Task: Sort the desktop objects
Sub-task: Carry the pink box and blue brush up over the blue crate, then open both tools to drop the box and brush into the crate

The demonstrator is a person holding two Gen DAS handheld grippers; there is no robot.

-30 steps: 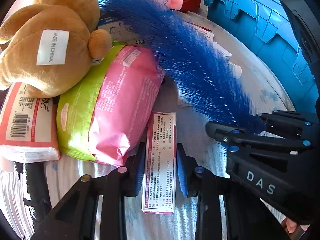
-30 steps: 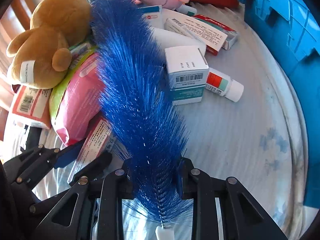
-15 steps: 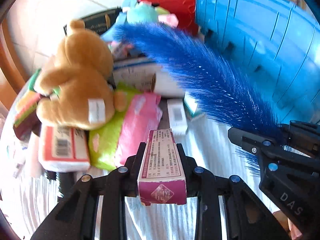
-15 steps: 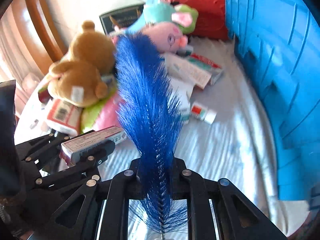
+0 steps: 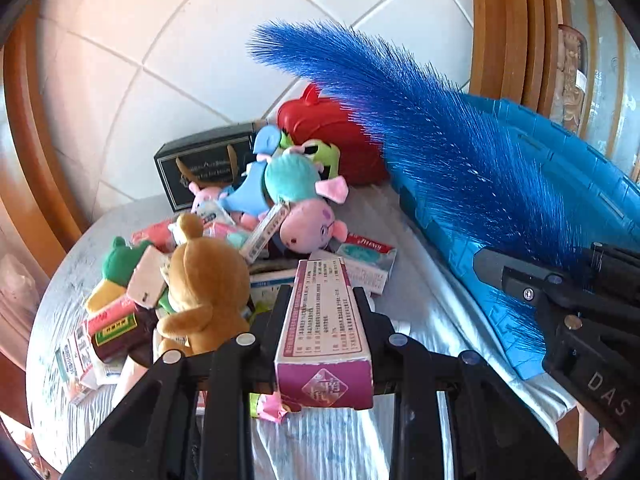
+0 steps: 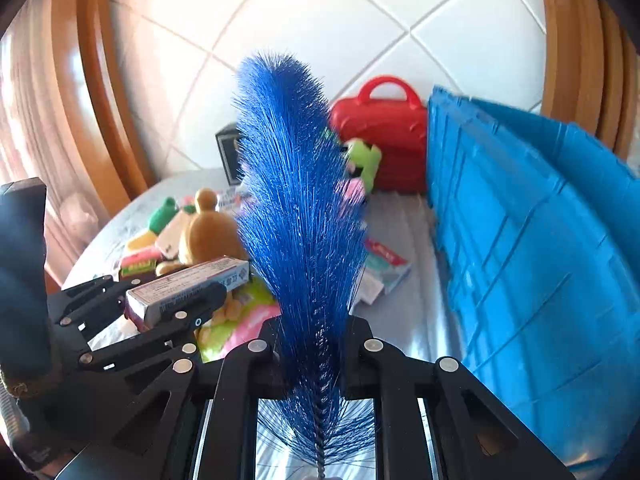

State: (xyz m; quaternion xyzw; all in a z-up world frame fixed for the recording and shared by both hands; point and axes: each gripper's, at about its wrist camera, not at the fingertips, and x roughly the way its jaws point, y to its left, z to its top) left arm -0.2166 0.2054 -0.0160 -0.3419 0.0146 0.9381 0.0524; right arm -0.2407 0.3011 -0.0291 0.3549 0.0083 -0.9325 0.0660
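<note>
My left gripper (image 5: 322,300) is shut on a long pink-and-white box (image 5: 324,320) and holds it up above the table; it also shows in the right wrist view (image 6: 188,286). My right gripper (image 6: 310,328) is shut on a blue bristle brush (image 6: 298,200), whose plume points up; the brush also shows in the left wrist view (image 5: 440,148). Below lies a heap of plush toys and boxes, with a brown bear (image 5: 208,280) and a pink pig (image 5: 312,228).
A blue crate (image 6: 528,248) stands at the right, its wall close to the right gripper. A red toy case (image 6: 384,132) and a black box (image 5: 204,164) stand at the back against the tiled wall. The round table (image 5: 424,300) has a pale cloth.
Both grippers have risen well above the table, the left lifting the pink box off it, the right carrying the brush. The heap now looks smaller and farther below.
</note>
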